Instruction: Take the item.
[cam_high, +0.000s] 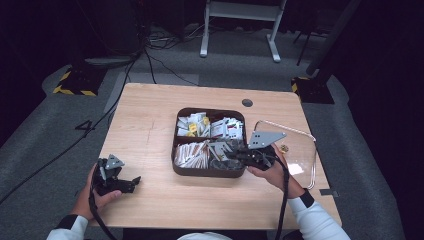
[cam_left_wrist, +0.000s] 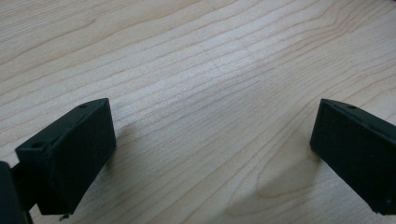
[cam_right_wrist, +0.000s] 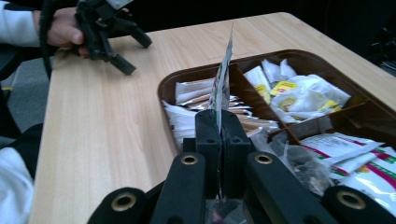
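Right gripper (cam_right_wrist: 219, 140) is clamped on a thin sachet (cam_right_wrist: 223, 74), held edge-up, its long axis running up and away from the jaws, above the brown tray (cam_high: 209, 171). Left gripper (cam_high: 120, 184) rests wide open on the desk (cam_high: 150, 135), well apart. The high view hides the sachet's orientation; the right gripper view shows it.

One brown tray (cam_high: 182, 169) with four compartments, two tools, one wooden table (cam_high: 150, 130), one clear lid (cam_high: 306, 134)

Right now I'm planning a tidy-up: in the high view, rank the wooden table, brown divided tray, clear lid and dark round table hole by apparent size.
1. Light wooden table
2. Brown divided tray
3. Clear plastic lid, partly hidden by the hand, so unsure against the tray
4. Dark round table hole
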